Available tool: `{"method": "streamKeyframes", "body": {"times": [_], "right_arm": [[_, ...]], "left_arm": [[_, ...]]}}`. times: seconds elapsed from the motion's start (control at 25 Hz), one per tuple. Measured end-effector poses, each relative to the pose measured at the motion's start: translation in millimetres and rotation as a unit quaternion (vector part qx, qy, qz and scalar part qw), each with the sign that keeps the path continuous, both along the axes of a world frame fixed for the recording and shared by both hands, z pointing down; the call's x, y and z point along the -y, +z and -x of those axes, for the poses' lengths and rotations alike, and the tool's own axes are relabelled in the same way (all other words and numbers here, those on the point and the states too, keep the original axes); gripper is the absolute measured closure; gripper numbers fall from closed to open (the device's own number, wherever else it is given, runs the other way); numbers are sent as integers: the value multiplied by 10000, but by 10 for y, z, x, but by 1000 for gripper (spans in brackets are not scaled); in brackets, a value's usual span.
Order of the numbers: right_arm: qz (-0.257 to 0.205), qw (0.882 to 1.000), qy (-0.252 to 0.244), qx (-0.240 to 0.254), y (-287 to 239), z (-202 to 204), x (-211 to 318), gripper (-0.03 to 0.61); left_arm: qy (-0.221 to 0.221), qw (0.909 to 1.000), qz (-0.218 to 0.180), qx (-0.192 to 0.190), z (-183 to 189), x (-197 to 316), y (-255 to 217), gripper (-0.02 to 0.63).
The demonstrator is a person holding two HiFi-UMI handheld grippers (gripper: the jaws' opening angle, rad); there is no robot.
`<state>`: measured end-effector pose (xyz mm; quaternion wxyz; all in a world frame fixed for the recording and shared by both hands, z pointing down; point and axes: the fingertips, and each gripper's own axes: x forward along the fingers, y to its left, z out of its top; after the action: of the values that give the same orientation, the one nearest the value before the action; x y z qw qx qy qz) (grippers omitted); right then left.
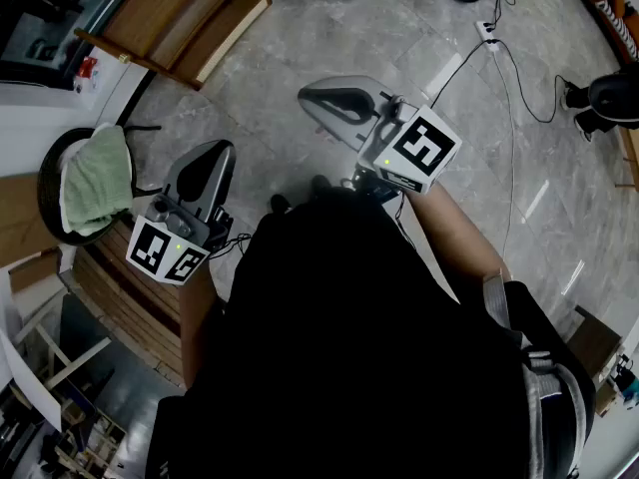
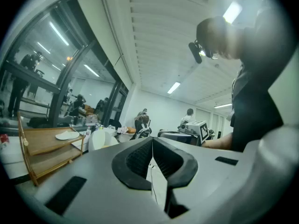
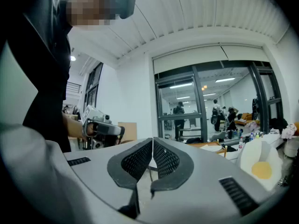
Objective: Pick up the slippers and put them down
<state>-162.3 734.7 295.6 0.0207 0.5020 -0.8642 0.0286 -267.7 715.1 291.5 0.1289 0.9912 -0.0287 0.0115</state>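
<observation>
No slippers show in any view. In the head view I hold both grippers level above the grey marble floor, in front of my black-clad body. My left gripper [image 1: 220,150] is at the left, with its marker cube [image 1: 166,248] nearest me. My right gripper [image 1: 306,96] reaches further out, with its cube [image 1: 421,149] behind it. In the left gripper view the left gripper [image 2: 152,142] has its jaws pressed together with nothing between them. The right gripper [image 3: 152,142] looks the same in its own view: shut and empty.
A wooden shelf rack [image 1: 190,18] stands at the far left. A round stool with a green towel [image 1: 95,178] stands beside wooden boards [image 1: 120,287] at my left. A power strip and cable [image 1: 486,30] lie at the far right, near another person's shoe [image 1: 579,98].
</observation>
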Motion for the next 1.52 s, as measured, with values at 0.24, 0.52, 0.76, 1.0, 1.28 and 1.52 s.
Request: {"method": "streamKeyframes", "body": {"times": [0.24, 0.52, 0.76, 1.0, 1.28, 1.52], "right_arm": [[9, 9999, -167, -11, 9, 142, -5, 554], [-10, 9996, -270, 56, 8, 112, -83, 552], [29, 9995, -276, 135, 75, 69, -54, 552], [122, 9993, -262, 228, 163, 47, 48, 552], [373, 9987, -193, 291, 297, -6, 462, 552], [550, 9982, -153, 159, 395, 4, 1083, 552]], "left_arm": [[45, 10000, -1, 22, 4, -22, 15, 601], [31, 9999, 19, 130, -94, -117, 97, 601], [51, 9998, 75, 158, -158, -114, 157, 603], [8, 9993, 211, 300, -120, -36, 246, 603], [-211, 9985, 455, 198, 39, 447, 305, 603], [-225, 9982, 549, -79, -58, 1158, 408, 603]]}}
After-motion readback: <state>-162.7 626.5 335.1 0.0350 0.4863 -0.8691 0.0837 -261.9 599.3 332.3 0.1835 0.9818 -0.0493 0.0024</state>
